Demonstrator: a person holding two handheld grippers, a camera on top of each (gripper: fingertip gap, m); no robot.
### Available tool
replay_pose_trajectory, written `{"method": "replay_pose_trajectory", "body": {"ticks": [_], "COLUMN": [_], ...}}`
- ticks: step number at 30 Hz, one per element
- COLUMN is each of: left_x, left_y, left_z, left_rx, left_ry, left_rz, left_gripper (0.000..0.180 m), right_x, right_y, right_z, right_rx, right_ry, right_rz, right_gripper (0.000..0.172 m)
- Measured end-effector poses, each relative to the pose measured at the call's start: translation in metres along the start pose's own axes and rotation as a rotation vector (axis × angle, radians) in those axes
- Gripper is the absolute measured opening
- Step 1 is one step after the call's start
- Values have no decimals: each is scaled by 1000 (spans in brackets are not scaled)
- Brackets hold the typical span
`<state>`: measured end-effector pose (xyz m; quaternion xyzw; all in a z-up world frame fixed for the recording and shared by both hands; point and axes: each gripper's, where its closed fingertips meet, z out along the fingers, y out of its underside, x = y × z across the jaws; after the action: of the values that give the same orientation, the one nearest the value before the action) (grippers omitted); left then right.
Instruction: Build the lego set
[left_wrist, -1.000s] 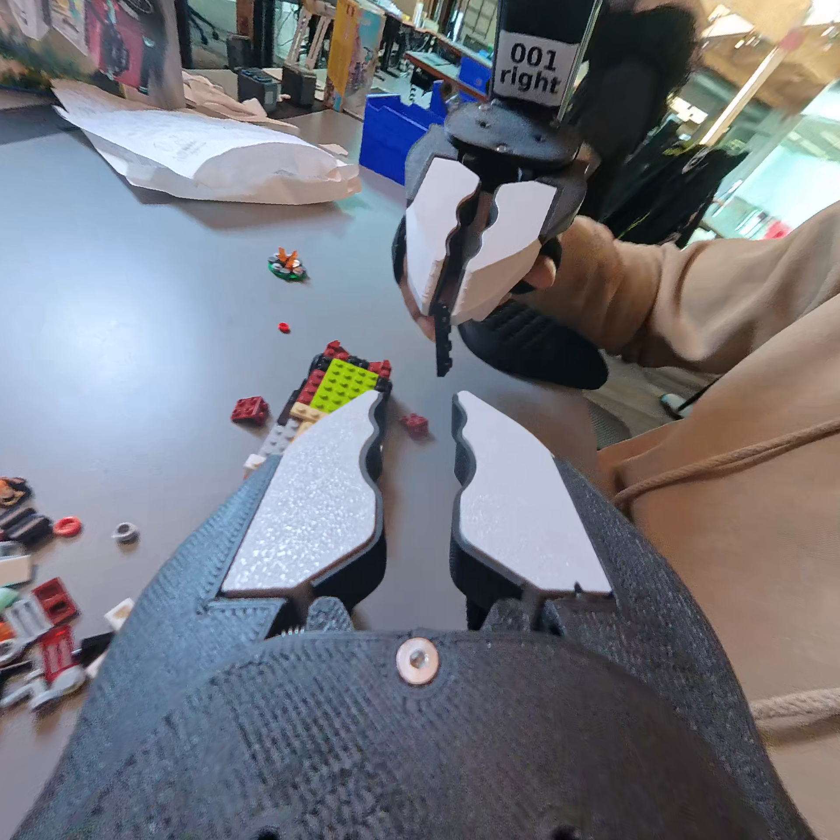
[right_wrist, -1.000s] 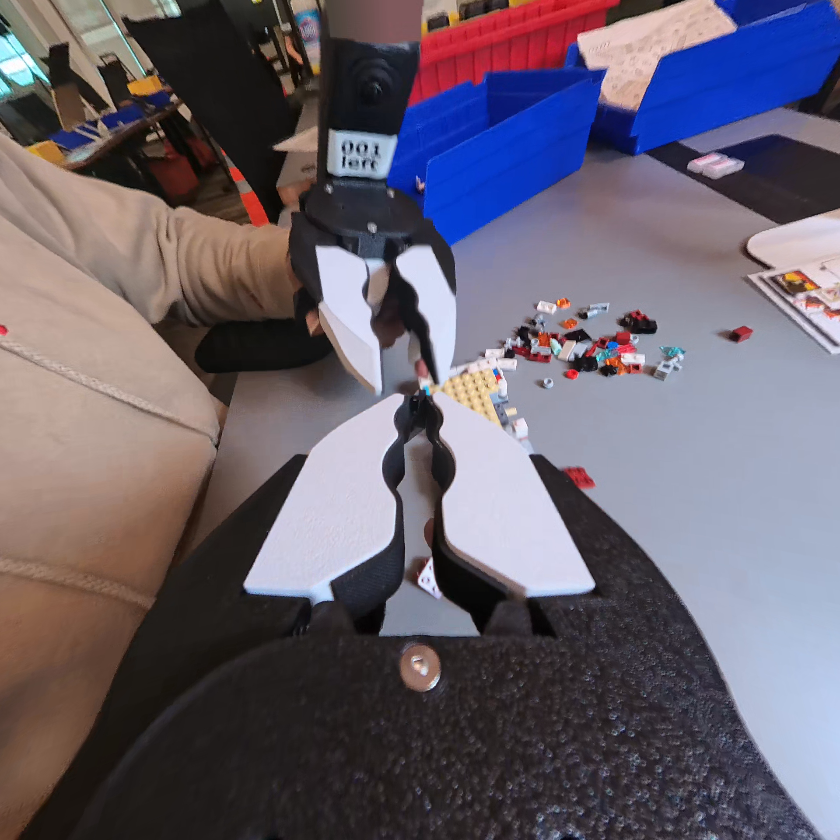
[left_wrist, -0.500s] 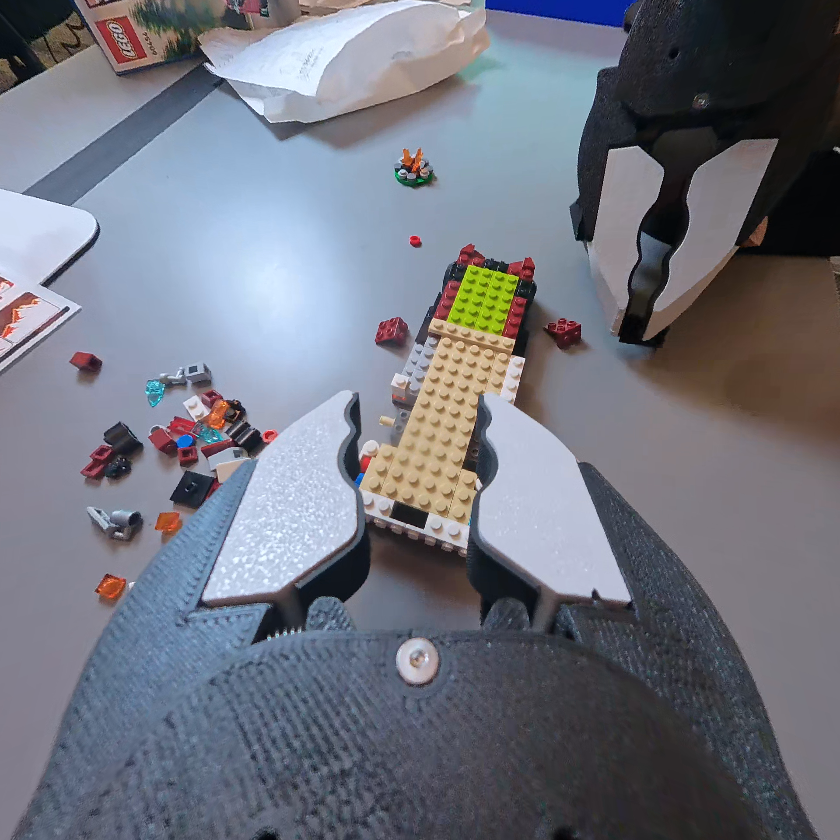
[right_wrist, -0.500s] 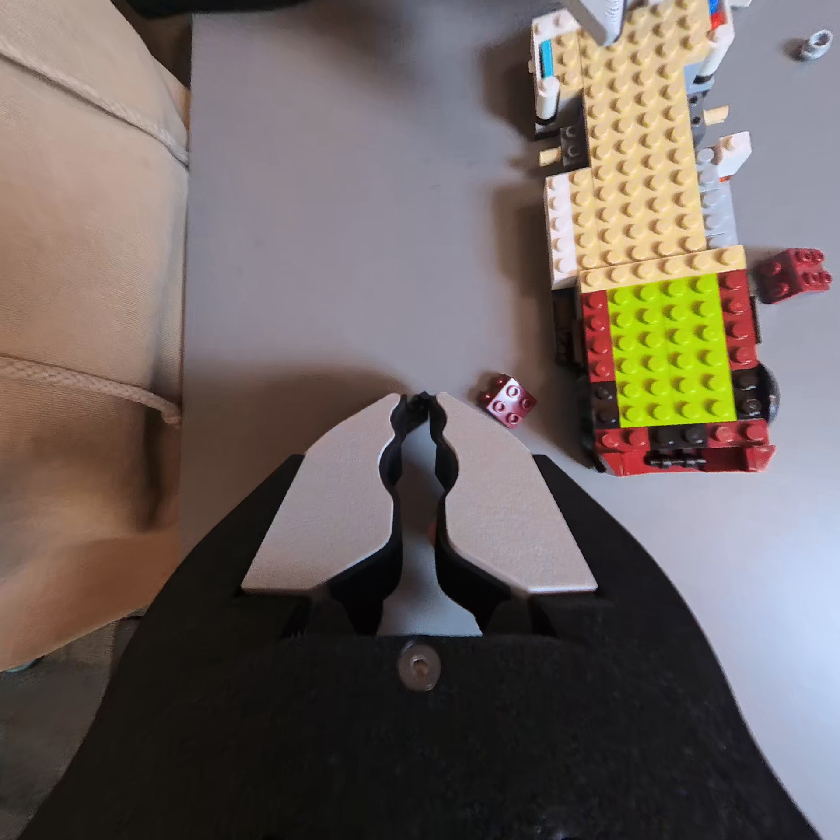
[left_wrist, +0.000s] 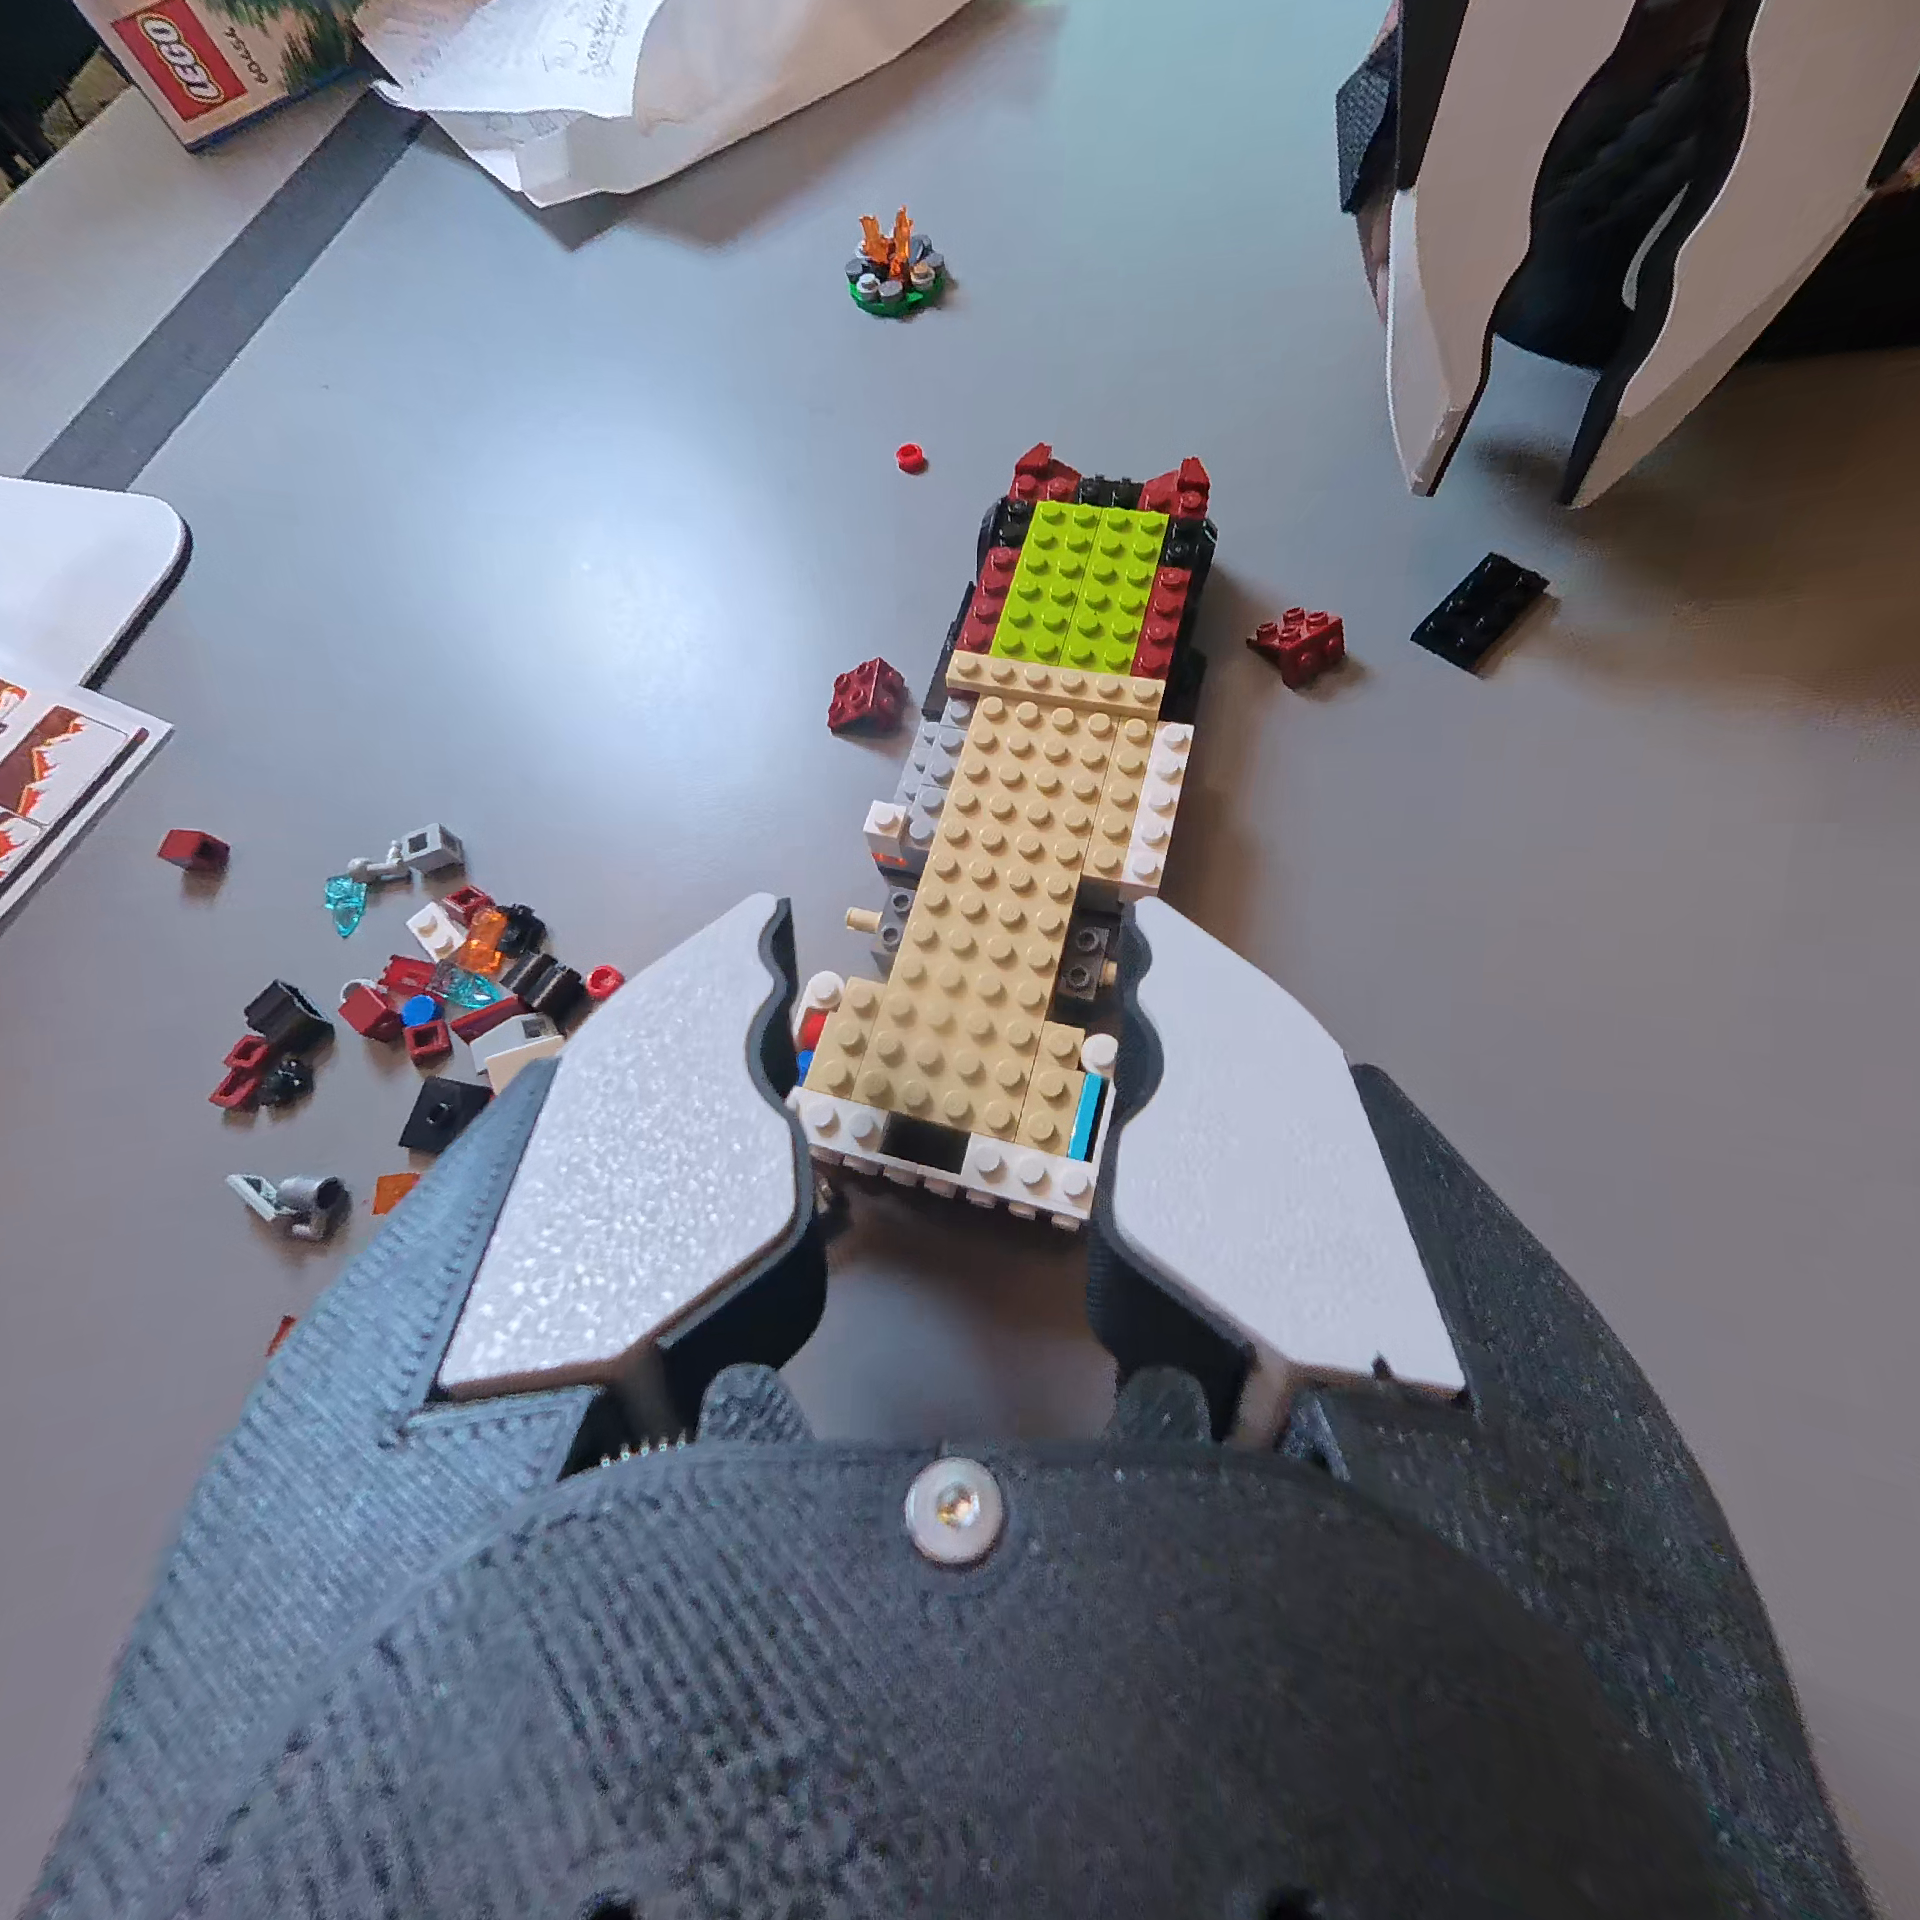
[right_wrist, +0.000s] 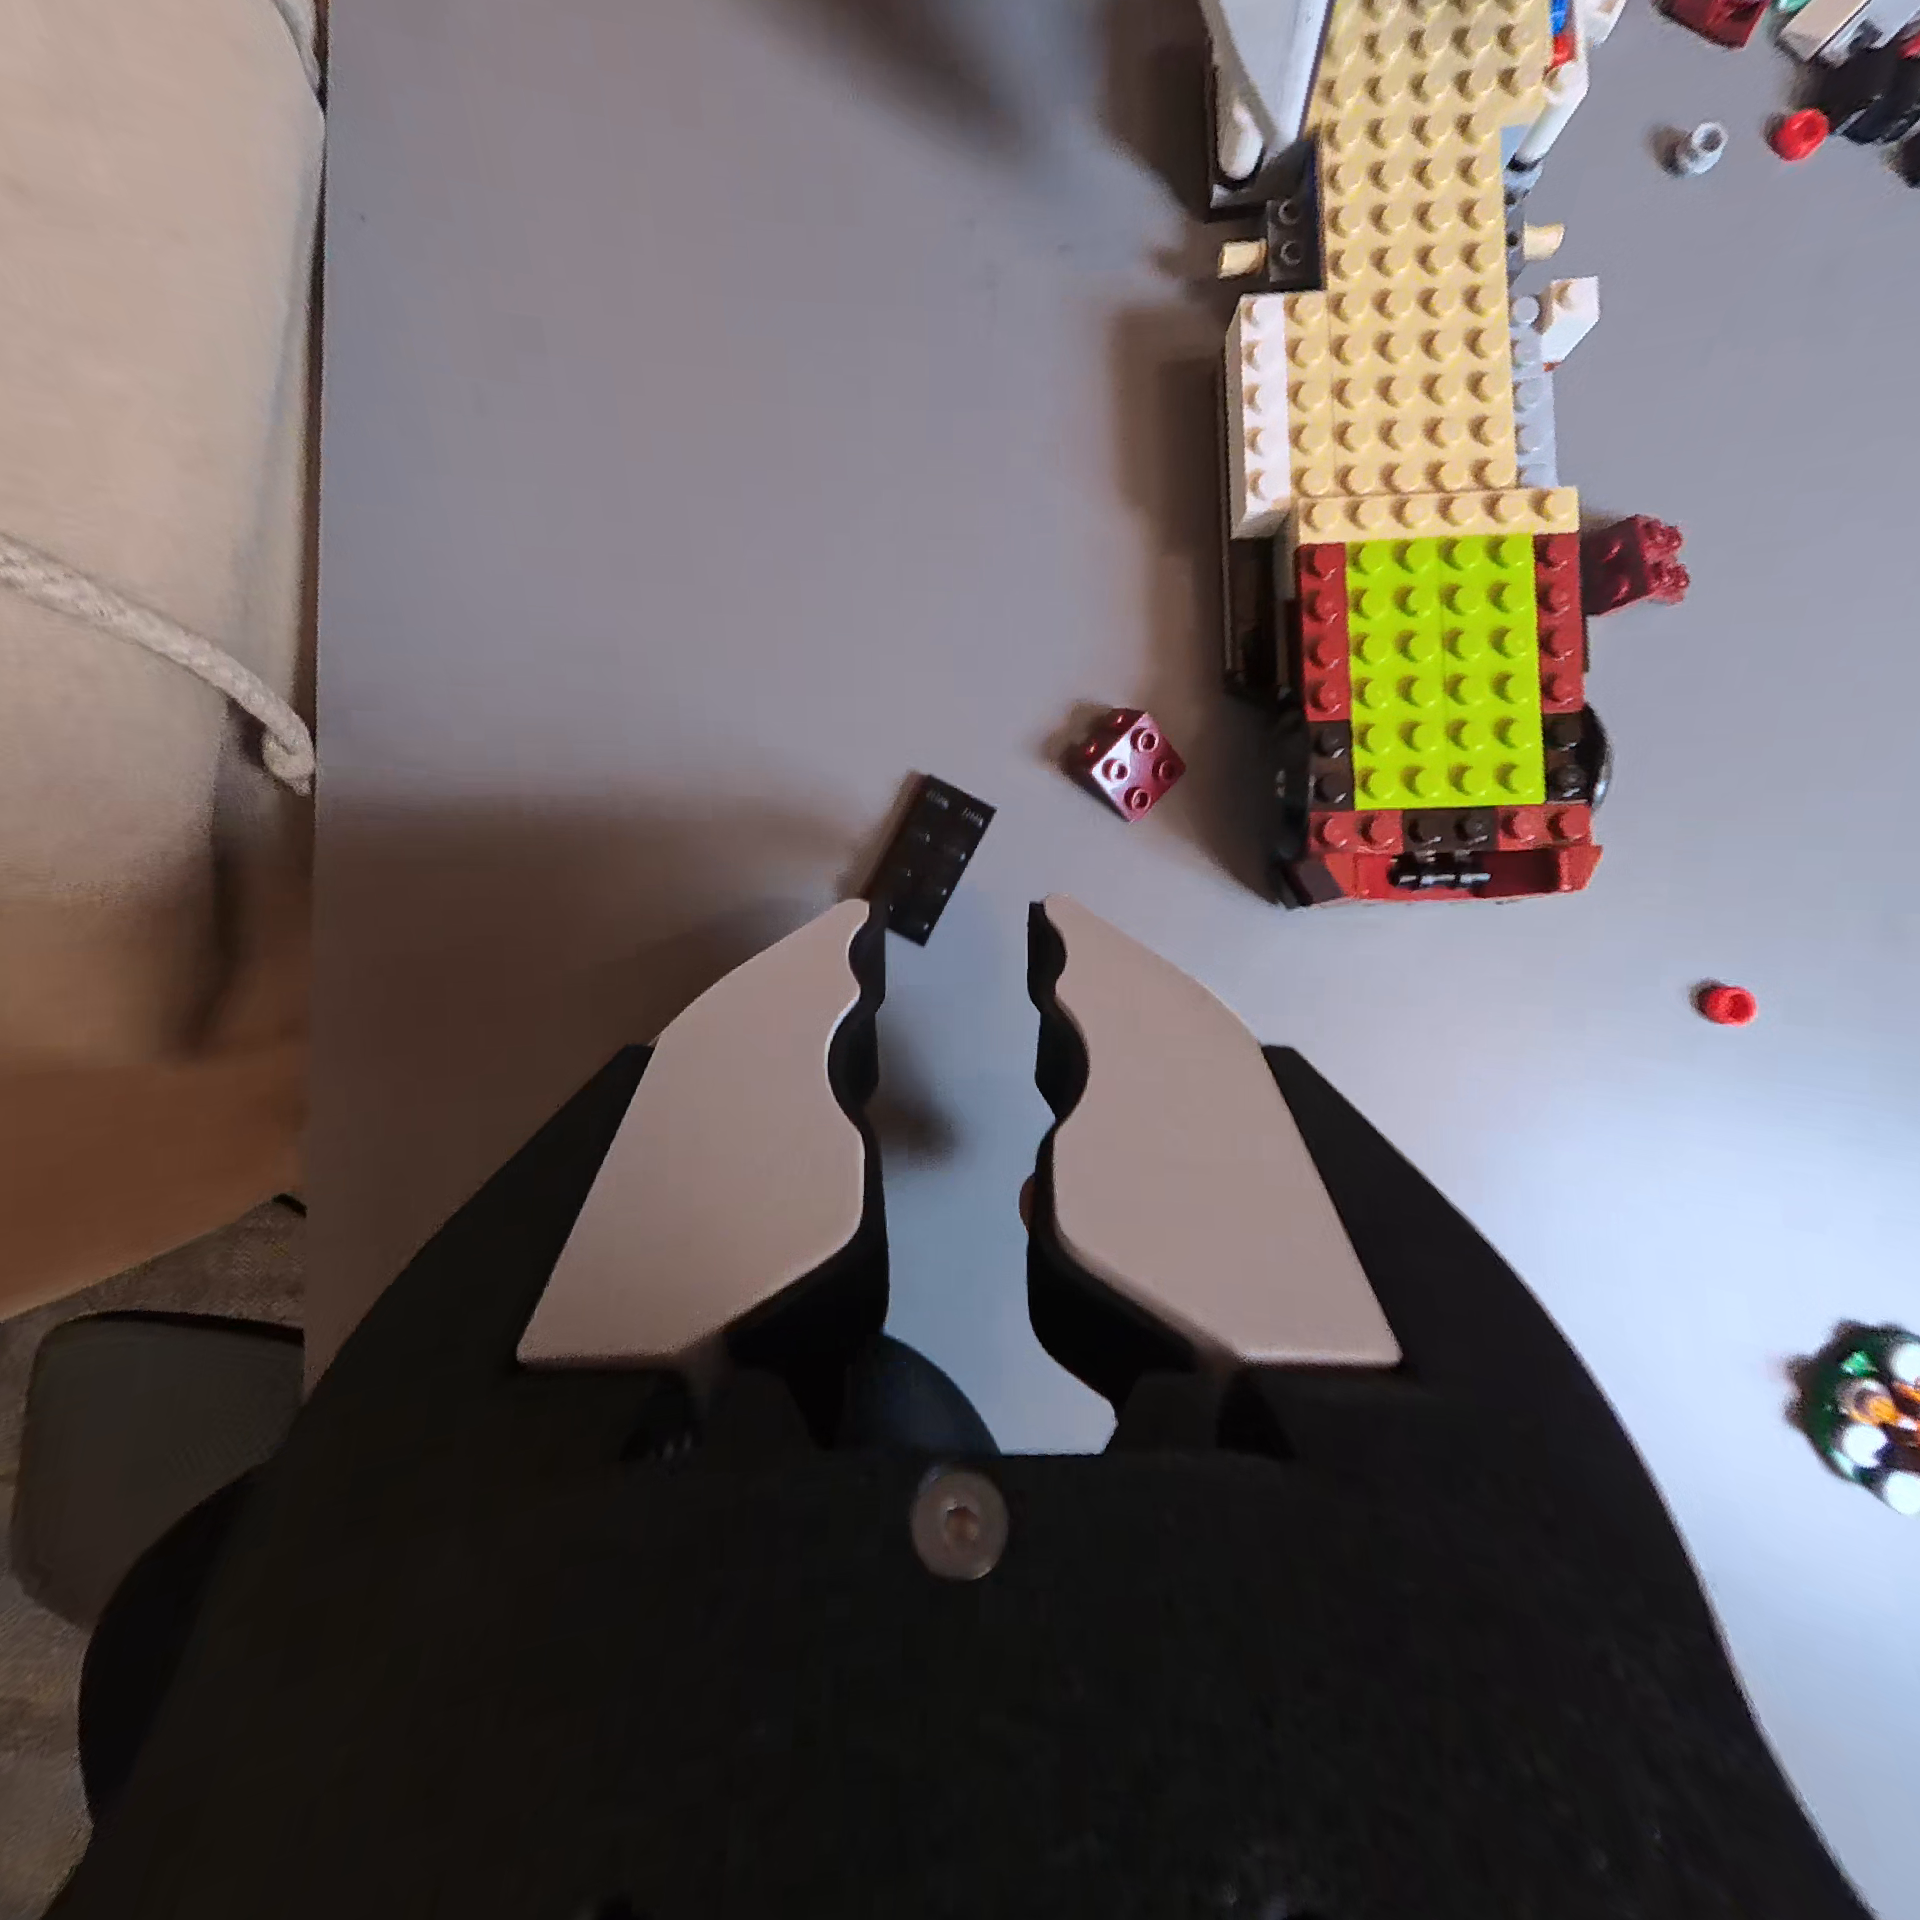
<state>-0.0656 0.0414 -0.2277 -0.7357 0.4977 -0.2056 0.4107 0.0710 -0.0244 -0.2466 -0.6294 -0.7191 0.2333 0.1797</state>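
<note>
**Two hand-held tools over a brick model on a grey counter**

The left tool (left_wrist: 956, 935) is spread wide, straddling the tan end of the brick model (left_wrist: 1018, 883); pad contact cannot be told. The right tool (right_wrist: 951, 914) is released and bare, a black plate (right_wrist: 930, 868) lying at its 11 o'clock, a dark red brick (right_wrist: 1127, 764) at 1 o'clock.

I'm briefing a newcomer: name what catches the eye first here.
A long brick model, tan with a lime-green end, lies on the grey table, its near end between the open fingers of the left hand-held gripper. Left of it lies a scatter of small loose pieces; a black plate lies at the open right hand-held gripper.
</note>
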Motion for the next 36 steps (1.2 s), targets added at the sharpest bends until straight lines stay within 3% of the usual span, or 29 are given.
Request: {"method": "replay_pose_trajectory", "body": {"ticks": [9, 18, 23, 28, 36], "left_x": [-4, -4, -4, 1, 4], "left_y": [8, 6, 5, 6, 12], "left_z": [0, -1, -4, -1, 3], "left_rx": [-44, -33, -26, -33, -75], "left_ry": [-22, -26, -17, 3, -1], "left_rz": [26, 38, 35, 56, 92], "left_gripper": [62, 61, 64, 70, 74], "right_x": [-14, -33, -18, -17, -20], "right_y": [15, -8, -17, -14, -17], "right_z": [10, 19, 16, 24, 34], "right_rx": [-122, -45, 5, -58, -103], "right_ry": [-54, -119, -50, -54, -88], "right_rz": [36, -21, -66, -128, -187], "right_gripper": [17, 17, 29, 48, 41]}}
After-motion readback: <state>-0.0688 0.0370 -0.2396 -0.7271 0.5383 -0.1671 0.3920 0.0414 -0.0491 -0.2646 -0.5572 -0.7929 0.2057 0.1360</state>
